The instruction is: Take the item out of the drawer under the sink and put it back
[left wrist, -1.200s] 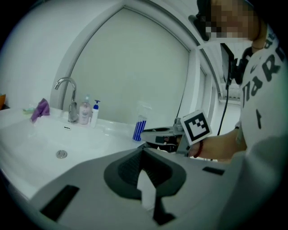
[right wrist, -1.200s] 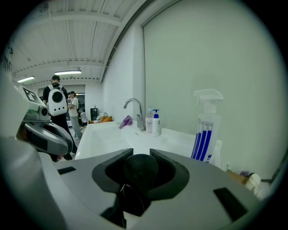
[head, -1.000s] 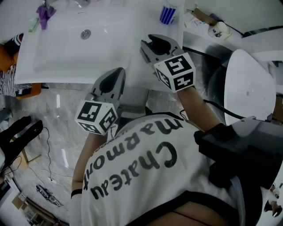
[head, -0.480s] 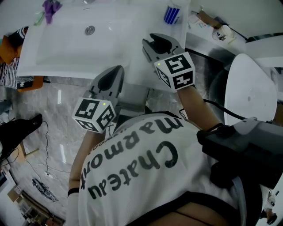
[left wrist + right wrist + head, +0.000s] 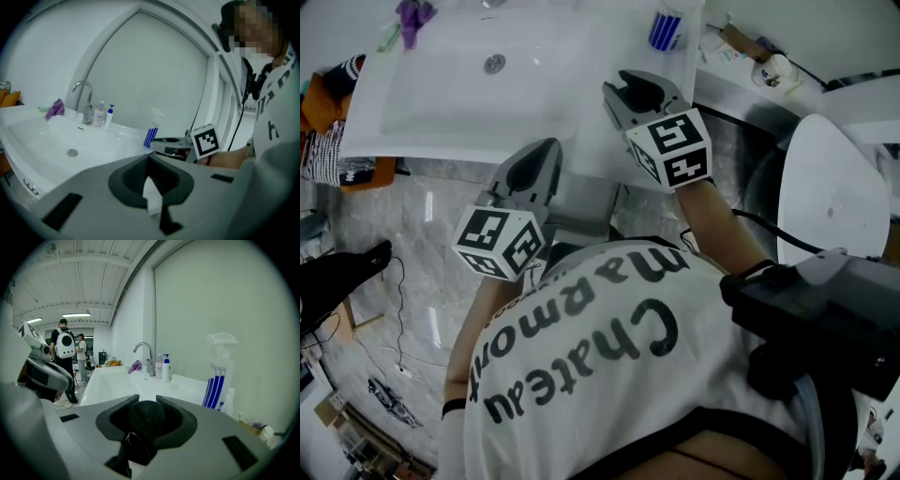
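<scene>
My right gripper [image 5: 636, 92] hovers over the white counter at the sink's [image 5: 469, 103] right side. It is shut on a dark round item [image 5: 146, 416] with a thin cord hanging from it. My left gripper [image 5: 546, 152] hangs lower, at the basin's front edge, with its tips together and nothing gripped. A white sliver shows in the gap behind those tips [image 5: 149, 158]. A grey cabinet front [image 5: 586, 204] shows under the sink edge, between the grippers. The inside of the drawer is hidden.
A chrome faucet [image 5: 84, 96] with a purple cloth [image 5: 56, 108] and small bottles stands at the back of the basin. A blue-striped spray bottle [image 5: 664, 30] is on the counter's right end. A white toilet [image 5: 830, 202] is at the right. People stand far off [image 5: 64, 345].
Both grippers keep their places and their jaws are unchanged. The head view has drifted slightly, and the dark shape at the left edge has drawn back.
</scene>
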